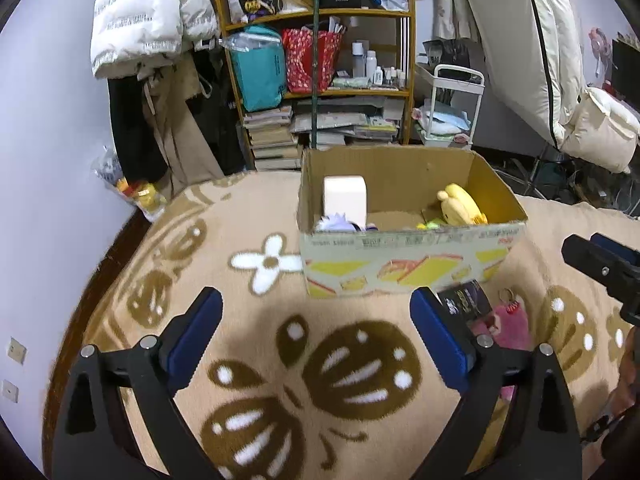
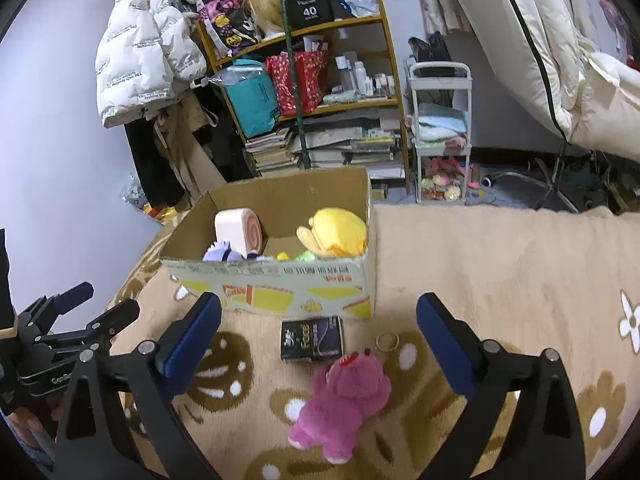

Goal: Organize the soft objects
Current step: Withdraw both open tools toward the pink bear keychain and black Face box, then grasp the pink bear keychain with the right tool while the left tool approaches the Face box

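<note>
A pink plush bear (image 2: 342, 400) with a key ring lies on the beige blanket, between my right gripper's (image 2: 318, 320) open fingers; it is partly hidden in the left wrist view (image 1: 510, 326). An open cardboard box (image 2: 280, 286) stands beyond it, also in the left wrist view (image 1: 404, 264). The box holds a yellow plush (image 2: 340, 230), a pink roll-shaped plush (image 2: 240, 226) and a small purple-white plush (image 2: 222, 255). My left gripper (image 1: 316, 314) is open and empty over the blanket, left of the bear.
A small black packet (image 2: 312, 338) lies between bear and box. Behind the blanket stand a cluttered wooden shelf (image 1: 320, 60), hanging jackets (image 1: 140, 16), a white trolley (image 2: 440, 132) and a grey wall on the left.
</note>
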